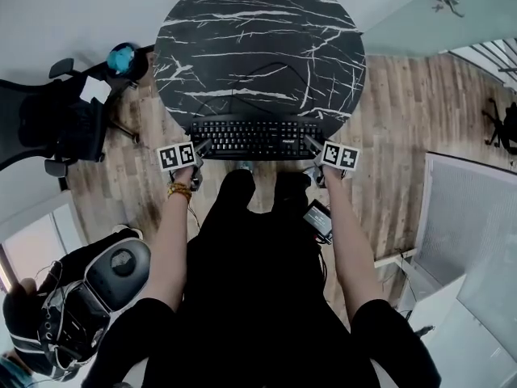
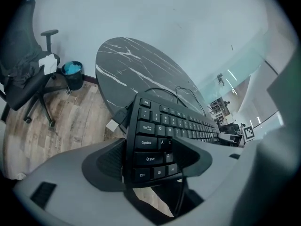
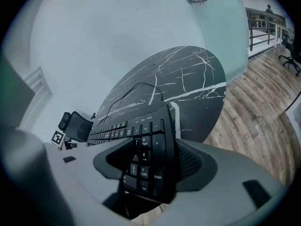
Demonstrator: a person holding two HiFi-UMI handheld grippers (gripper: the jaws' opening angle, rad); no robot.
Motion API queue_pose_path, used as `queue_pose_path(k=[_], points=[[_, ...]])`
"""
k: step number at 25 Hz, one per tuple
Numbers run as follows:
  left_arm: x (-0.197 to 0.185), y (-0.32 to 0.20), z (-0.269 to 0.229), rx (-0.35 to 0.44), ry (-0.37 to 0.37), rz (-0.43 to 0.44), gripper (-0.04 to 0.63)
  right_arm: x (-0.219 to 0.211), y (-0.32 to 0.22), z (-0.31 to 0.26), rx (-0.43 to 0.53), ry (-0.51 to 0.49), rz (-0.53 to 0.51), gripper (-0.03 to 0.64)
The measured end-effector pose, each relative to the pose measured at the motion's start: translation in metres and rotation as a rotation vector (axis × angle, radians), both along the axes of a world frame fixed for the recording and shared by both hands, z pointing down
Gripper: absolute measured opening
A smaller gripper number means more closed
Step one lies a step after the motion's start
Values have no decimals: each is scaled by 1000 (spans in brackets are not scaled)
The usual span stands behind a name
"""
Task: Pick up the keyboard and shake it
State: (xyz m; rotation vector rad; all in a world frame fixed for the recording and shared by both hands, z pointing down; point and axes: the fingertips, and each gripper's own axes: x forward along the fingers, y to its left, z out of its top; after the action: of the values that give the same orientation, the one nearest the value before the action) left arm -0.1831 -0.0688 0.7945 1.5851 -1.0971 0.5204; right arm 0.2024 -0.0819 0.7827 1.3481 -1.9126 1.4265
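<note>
- Well, the keyboard [image 1: 254, 138] lies at the near edge of the round bench [image 1: 258, 31], with its long side along that edge.
- The left hand-held gripper [image 1: 201, 149] is at the keyboard's left end. Its jaws stand wide apart, with the Shift and Ctrl keys between them. They do not look to be squeezing.
- The right hand-held gripper [image 1: 312, 146] is at the right end. Its jaws are wide apart too, round the number keys. As far as I can see, they are not pinching.
- So I think this is the grab step. The keyboard is not lifted, and no shaking is done yet.
- Next, both sets of jaws need to close on the two ends at the same time. Then both should go up together, so the keyboard stays level.
- A cable [image 3: 136, 84] runs from the keyboard's back across the bench. It could tug when the keyboard is shaken, so the first lift should be small and gentle.
</note>
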Motion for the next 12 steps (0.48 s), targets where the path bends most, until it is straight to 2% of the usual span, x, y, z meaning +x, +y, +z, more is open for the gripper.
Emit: queue_pose_path(k=[5,12], points=[[-1,0,0,3,-29,3,302,1,1,2,-4,35,-6,258],[-2,-1,-2,19,-91,13,304,4,2,4,27,154,-40,264]])
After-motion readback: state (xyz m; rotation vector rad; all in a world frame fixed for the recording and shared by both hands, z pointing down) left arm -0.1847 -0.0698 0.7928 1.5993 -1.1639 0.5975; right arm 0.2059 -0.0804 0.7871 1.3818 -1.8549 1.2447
